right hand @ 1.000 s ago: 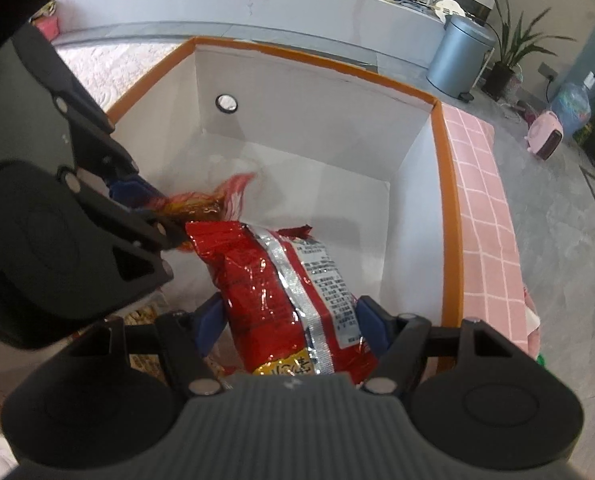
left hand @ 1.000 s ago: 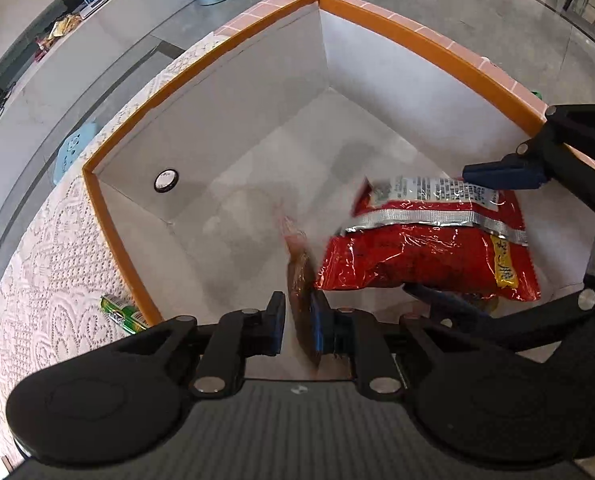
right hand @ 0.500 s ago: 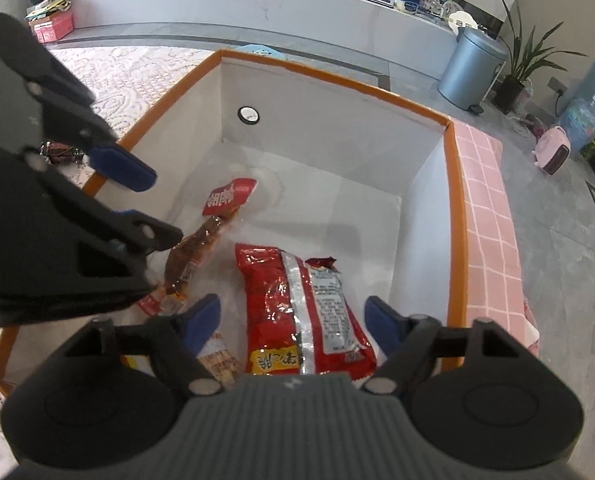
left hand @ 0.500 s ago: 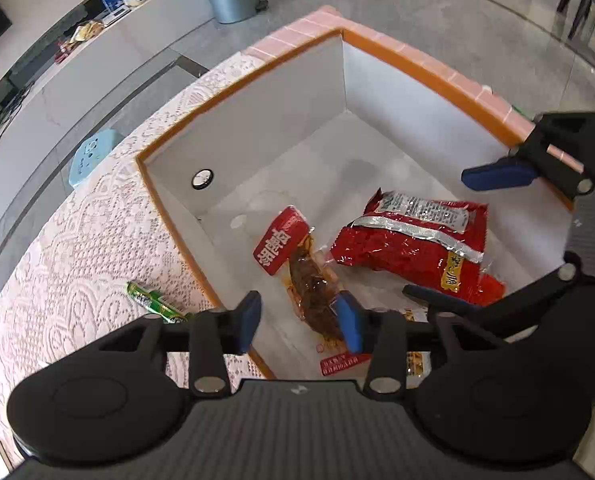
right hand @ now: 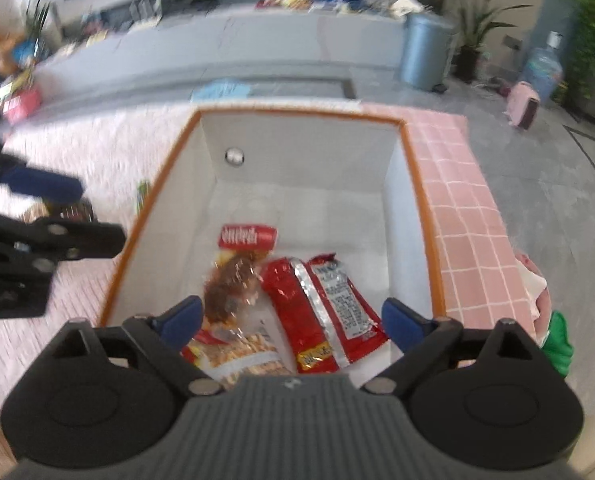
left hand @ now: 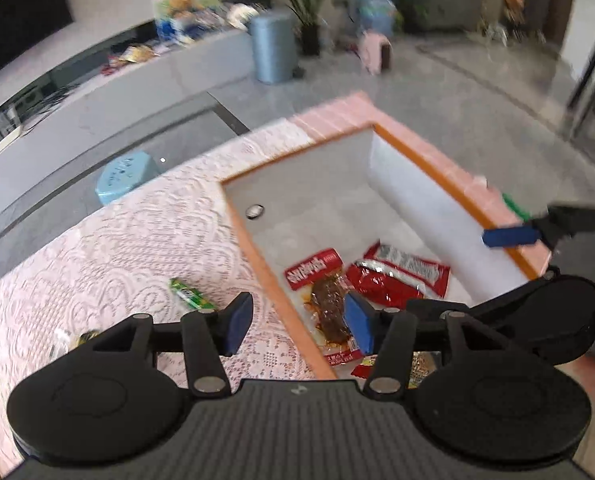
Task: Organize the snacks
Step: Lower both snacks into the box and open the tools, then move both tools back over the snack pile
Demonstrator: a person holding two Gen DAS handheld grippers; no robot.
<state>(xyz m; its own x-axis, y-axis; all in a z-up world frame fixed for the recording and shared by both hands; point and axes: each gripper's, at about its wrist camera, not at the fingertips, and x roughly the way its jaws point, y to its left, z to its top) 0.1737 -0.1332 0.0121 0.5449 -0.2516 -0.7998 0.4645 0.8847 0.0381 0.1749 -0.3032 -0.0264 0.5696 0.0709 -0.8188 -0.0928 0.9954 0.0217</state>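
Observation:
A white box with an orange rim (left hand: pixel 265 264) (right hand: pixel 417 184) stands on the lace cloth. Inside it lie a red foil bag (left hand: pixel 401 276) (right hand: pixel 325 308), a clear pack of brown meat with a red header (left hand: pixel 325 300) (right hand: pixel 237 276) and a pack of pale snacks (right hand: pixel 245 356). My left gripper (left hand: pixel 297 324) is open and empty above the box's left rim. My right gripper (right hand: pixel 289 320) is open and empty above the box; one of its fingers (left hand: pixel 509 237) shows in the left wrist view.
A green wrapped snack (left hand: pixel 189 294) and another small pack (left hand: pixel 81 338) lie on the pink lace tablecloth (left hand: pixel 117 248) left of the box. A pink checked cloth (right hand: pixel 465 216) lies right of it. Beyond are a long counter, a grey bin (left hand: pixel 273 48) and a blue stool (left hand: pixel 125 176).
Both grippers have let go of their packs, which now lie in the box. Both have opened and risen up and back; the left one has swung left over the rim.

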